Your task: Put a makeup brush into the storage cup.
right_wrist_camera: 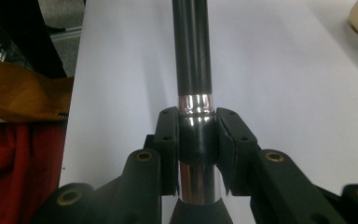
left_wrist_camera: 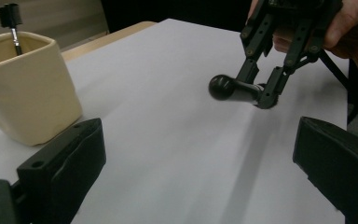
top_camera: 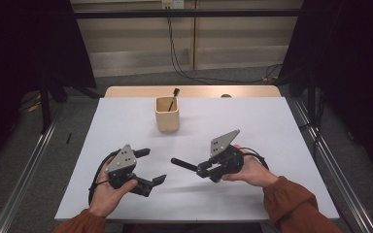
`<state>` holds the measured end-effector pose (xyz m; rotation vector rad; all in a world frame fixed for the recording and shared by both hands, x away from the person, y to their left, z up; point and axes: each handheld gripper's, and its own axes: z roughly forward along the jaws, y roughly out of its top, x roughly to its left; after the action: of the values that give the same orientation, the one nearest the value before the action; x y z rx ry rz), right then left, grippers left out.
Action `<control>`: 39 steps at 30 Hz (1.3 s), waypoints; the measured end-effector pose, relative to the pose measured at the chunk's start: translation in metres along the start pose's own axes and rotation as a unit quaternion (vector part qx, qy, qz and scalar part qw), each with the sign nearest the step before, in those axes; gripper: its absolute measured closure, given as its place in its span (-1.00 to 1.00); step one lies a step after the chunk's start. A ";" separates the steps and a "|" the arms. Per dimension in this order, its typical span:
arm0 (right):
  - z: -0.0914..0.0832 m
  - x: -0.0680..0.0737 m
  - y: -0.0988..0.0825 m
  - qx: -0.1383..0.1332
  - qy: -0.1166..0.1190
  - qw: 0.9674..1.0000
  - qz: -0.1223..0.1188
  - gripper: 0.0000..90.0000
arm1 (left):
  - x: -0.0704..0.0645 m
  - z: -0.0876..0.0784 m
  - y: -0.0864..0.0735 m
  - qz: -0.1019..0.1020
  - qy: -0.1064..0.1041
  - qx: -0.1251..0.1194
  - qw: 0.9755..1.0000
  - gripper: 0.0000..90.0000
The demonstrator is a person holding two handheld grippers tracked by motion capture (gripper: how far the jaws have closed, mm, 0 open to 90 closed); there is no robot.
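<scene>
The right tongs (top_camera: 205, 169) are clamped on a black brush handle (left_wrist_camera: 235, 90), holding it level above the white counter (top_camera: 252, 126); the left tongs (top_camera: 150, 167) gape wide, empty. The grip sits at the handle's metal band (right_wrist_camera: 195, 101); the long free end could lever and slip on the way to the beige cup (top_camera: 167, 114), which already holds a brush (top_camera: 174, 97).

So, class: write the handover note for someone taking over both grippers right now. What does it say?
Right gripper: shut on a black makeup brush, gripped at its shiny ferrule, handle pointing toward the left gripper, above the table.
Left gripper: open, nothing between its jaws.
Beige cup: upright at the table's far middle, one small brush standing in it.
Done: one brush in the cup, second one picked up.
Left: probably put the held brush into the cup.
</scene>
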<state>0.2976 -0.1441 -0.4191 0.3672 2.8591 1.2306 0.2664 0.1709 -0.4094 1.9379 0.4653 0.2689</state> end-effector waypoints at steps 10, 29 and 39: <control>0.003 0.000 0.008 0.045 0.012 0.999 -0.016 0.60 | -0.003 0.013 0.012 0.007 -0.031 0.034 0.999 -0.93; 0.009 -0.005 0.021 0.138 0.030 0.989 -0.045 0.60 | 0.000 0.032 0.024 0.031 -0.060 0.106 0.992 -0.93; 0.013 -0.003 0.025 0.195 0.028 0.978 -0.064 0.60 | -0.006 0.041 0.033 0.071 -0.094 0.163 0.980 -0.90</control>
<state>0.3067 -0.1184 -0.4106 0.1450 3.1080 0.6651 0.2841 0.1226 -0.3956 2.2967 0.2568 0.1024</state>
